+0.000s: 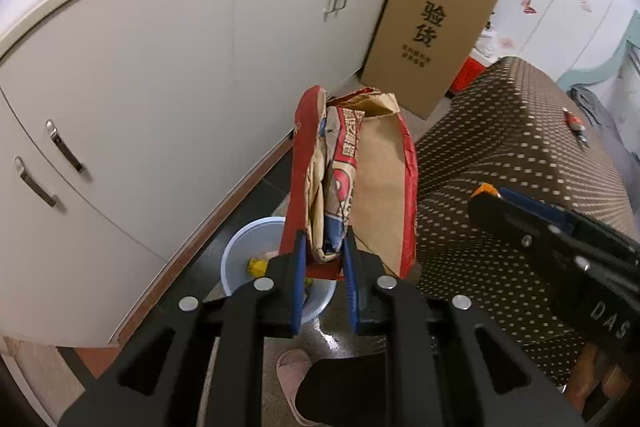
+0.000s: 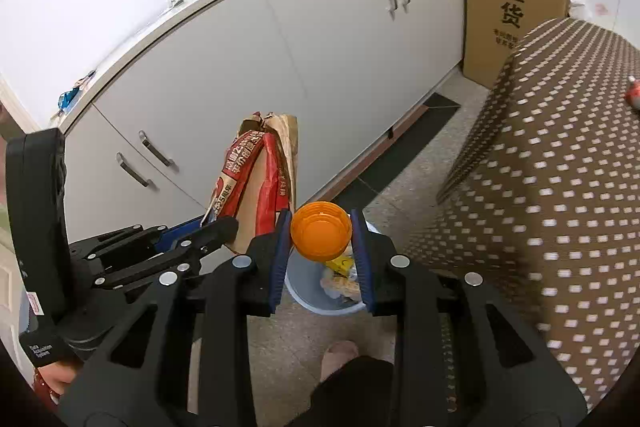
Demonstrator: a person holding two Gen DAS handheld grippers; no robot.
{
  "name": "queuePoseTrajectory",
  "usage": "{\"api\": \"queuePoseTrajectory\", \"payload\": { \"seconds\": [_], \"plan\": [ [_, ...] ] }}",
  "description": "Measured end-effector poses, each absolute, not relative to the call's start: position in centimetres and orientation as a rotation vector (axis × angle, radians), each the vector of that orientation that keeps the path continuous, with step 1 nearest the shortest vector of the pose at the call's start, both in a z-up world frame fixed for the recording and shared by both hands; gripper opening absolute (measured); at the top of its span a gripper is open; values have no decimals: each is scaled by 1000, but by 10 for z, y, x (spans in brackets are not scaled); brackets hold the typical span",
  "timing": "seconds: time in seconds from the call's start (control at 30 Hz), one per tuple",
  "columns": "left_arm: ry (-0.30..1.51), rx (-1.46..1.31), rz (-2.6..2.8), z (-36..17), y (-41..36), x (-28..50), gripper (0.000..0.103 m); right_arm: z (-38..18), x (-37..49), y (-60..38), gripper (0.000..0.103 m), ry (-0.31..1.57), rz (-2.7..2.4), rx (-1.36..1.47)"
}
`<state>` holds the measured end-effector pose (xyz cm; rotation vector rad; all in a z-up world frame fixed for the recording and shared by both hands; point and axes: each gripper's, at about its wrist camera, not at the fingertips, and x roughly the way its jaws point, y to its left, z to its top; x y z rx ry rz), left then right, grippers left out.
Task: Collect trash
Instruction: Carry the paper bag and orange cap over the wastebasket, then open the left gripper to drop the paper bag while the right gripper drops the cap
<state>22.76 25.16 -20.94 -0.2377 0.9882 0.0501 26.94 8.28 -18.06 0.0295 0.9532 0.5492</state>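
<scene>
Trash in hand: a crumpled red and tan paper food bag [image 1: 352, 183] is pinched by its lower end between the blue pads of the left hand-held gripper [image 1: 322, 267], and a round orange plastic bottle cap [image 2: 321, 235] is clamped between the pads of the right hand-held gripper [image 2: 321, 247]. Both hang in the air above a pale blue plastic waste bin [image 1: 236, 259] standing on the speckled floor beside white cupboards. The bin already holds a yellow wrapper and other scraps, so some collecting looks done; dropping these two pieces is what remains here, and a small red item on the dotted brown tablecloth [image 1: 520, 147] may still need fetching. The bag's long axis runs roughly upright, torn open end uppermost. The cap's hollow side faces the camera
</scene>
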Motion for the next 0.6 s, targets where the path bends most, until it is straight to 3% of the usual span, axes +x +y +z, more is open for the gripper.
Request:
{"api": "queuePoseTrajectory", "payload": {
  "seconds": [0.13, 0.17, 0.2, 0.23, 0.6],
  "plan": [
    [989, -234, 73, -220, 262, 241, 20, -191, 270, 90, 29, 939, 547, 38],
    [999, -221, 92, -226, 264, 248, 32, -194, 269, 91, 29, 938, 543, 42],
    [1022, -214, 117, -232, 266, 252, 58, -195, 270, 91, 29, 939, 538, 45],
    [1031, -217, 136, -236, 270, 253, 66, -198, 272, 92, 30, 946, 533, 43],
    [1045, -295, 123, -252, 276, 248, 68, -221, 274, 106, 30, 993, 515, 34]
  ]
}}
